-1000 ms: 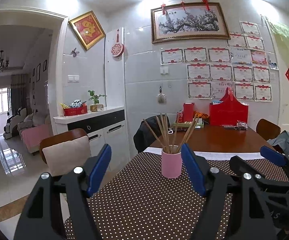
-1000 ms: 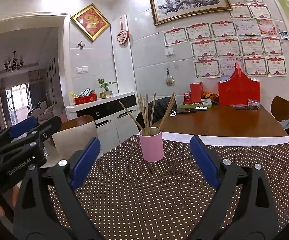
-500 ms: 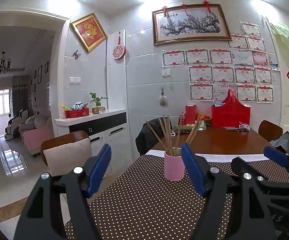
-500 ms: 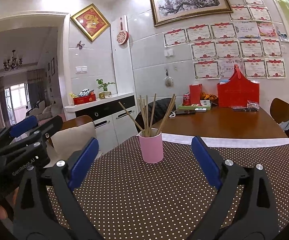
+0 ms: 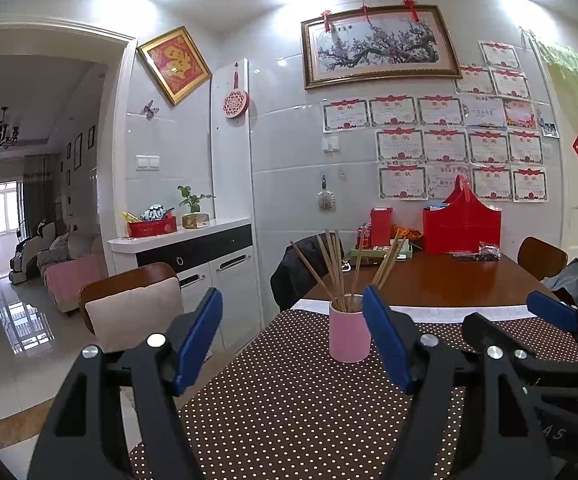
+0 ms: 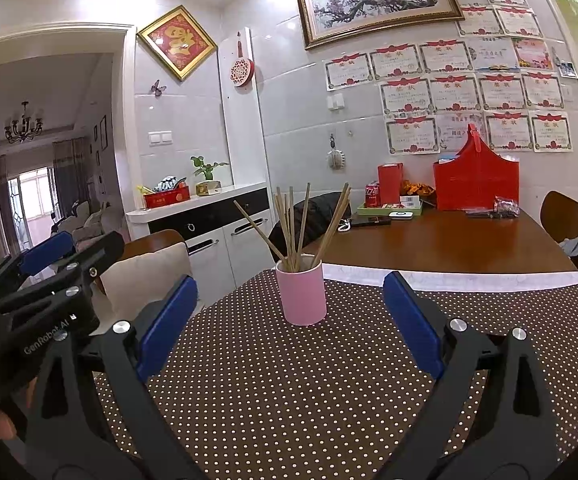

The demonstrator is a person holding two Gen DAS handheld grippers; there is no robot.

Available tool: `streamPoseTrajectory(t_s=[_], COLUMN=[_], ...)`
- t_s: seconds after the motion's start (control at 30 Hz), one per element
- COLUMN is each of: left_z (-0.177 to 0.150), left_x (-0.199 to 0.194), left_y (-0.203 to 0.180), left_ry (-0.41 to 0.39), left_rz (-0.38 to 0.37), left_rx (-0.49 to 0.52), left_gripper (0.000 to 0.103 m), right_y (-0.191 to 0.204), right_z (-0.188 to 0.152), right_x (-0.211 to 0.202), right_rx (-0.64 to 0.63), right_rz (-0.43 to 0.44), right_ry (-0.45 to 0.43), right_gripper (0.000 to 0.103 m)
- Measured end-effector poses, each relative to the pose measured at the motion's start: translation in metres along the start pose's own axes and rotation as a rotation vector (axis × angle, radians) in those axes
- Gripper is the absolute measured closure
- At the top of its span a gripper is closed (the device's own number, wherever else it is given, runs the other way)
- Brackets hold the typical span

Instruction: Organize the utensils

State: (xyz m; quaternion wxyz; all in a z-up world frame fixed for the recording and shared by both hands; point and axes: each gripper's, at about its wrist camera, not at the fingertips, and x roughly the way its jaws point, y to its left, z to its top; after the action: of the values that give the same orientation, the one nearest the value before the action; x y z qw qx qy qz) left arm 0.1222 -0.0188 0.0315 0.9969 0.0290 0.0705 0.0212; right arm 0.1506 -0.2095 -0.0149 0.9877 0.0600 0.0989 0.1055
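Observation:
A pink cup [image 5: 349, 334] [image 6: 302, 293] stands upright on the brown polka-dot cloth [image 6: 289, 392], with several wooden chopsticks [image 5: 335, 272] [image 6: 301, 224] fanned out in it. My left gripper [image 5: 293, 334] hovers open over the cloth's near left edge, the cup just beyond its right finger. My right gripper [image 6: 289, 320] is open too, level, with the cup ahead between its blue pads and apart from them. Nothing is held. The right wrist view shows the left gripper's fingers [image 6: 49, 248] at far left; the left wrist view shows the right gripper's fingers [image 5: 553, 312] at far right.
Beyond the cloth the bare wooden table [image 6: 449, 240] carries a red bag [image 6: 475, 184], a red box, a cola can [image 6: 371, 194] and a green tray. A cushioned chair [image 5: 137, 312] stands left of the table, another chair [image 6: 565, 216] at far right. A white sideboard [image 5: 193, 256] lines the left wall.
In the left wrist view the cup and the room slid slightly right and down. The right wrist view is nearly unchanged. Both grippers stayed open.

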Motion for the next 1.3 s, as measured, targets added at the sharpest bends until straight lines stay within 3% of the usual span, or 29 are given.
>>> streamPoseTrajectory(t_s=[1.3], left_z=[-0.008], left_x=[0.020], left_y=[-0.002], left_ry=[0.021], left_rz=[-0.020], left_rx=[0.005], left_gripper=[0.032], right_y=[-0.008], right_z=[-0.004], right_x=[0.012], right_rx=[0.021], right_rz=[-0.009], right_ry=[0.024], right_gripper=[0.011])
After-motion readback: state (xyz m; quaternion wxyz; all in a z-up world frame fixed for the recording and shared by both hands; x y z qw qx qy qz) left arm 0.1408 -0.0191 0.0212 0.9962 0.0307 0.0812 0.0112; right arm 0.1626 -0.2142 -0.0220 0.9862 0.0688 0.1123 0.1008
